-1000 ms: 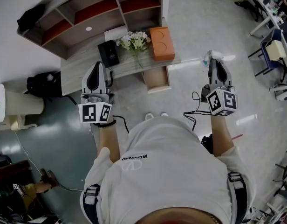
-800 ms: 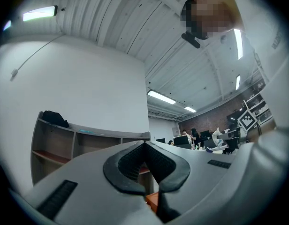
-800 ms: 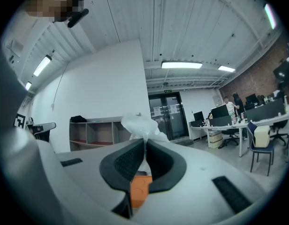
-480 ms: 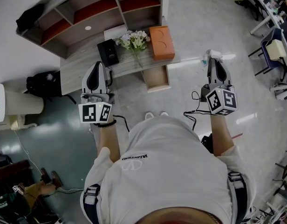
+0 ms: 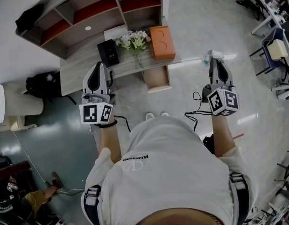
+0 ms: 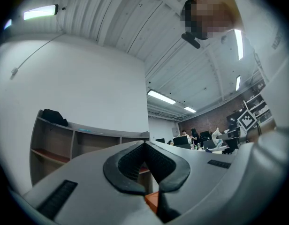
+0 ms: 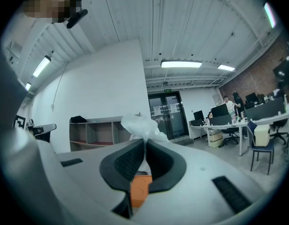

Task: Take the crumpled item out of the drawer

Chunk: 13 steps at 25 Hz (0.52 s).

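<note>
Right gripper view: crumpled white item (image 7: 140, 124) pinched between right claw (image 7: 145, 142) tips

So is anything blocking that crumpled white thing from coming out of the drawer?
Nothing visible does. The right gripper is shut on the crumpled item and holds it in open air, off to the side of the open drawer.

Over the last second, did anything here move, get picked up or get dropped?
Almost nothing. Only a bystander's leg at the lower left edge shifted a little. Nothing was picked up or let go. The right gripper stays shut on the crumpled white plastic, held out over the floor. The left gripper stays shut and empty, and the drawer is open as before.
</note>
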{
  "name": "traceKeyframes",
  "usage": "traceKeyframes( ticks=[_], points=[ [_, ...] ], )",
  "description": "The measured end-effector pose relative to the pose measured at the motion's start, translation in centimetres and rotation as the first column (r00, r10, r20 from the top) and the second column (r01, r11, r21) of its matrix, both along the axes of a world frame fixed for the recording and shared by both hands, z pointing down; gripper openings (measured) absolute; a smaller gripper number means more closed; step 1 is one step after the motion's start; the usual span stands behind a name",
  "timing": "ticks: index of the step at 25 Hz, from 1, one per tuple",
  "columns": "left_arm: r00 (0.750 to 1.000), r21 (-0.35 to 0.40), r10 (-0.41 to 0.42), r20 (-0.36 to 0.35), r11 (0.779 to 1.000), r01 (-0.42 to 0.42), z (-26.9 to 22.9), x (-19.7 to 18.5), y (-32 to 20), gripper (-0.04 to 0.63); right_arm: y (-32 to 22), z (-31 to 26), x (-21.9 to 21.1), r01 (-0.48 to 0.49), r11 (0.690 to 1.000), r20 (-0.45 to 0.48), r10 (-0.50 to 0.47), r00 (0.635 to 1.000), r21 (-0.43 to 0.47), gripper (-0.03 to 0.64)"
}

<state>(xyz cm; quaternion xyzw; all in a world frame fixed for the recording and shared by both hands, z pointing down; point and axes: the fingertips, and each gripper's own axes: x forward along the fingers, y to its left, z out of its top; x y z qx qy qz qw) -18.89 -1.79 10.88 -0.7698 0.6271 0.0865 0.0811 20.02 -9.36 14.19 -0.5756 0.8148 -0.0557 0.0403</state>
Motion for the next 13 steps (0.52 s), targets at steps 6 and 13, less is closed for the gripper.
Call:
traceKeyframes(
  ticks=[6,13],
  points=[
    [1.0,-0.006,0.0,0.001,1.0,0.0,-0.05,0.04,-0.01,0.0,-0.06,0.07,0.03,0.0,1.0,-0.003,0.0,1.0,-0.007,0.009],
    [1.0,-0.005,0.0,0.004,1.0,0.0,0.1,-0.14,-0.03,0.0,-0.1,0.37,-0.05,-0.004,1.0,-0.003,0.004,1.0,-0.011,0.009]
  ],
)
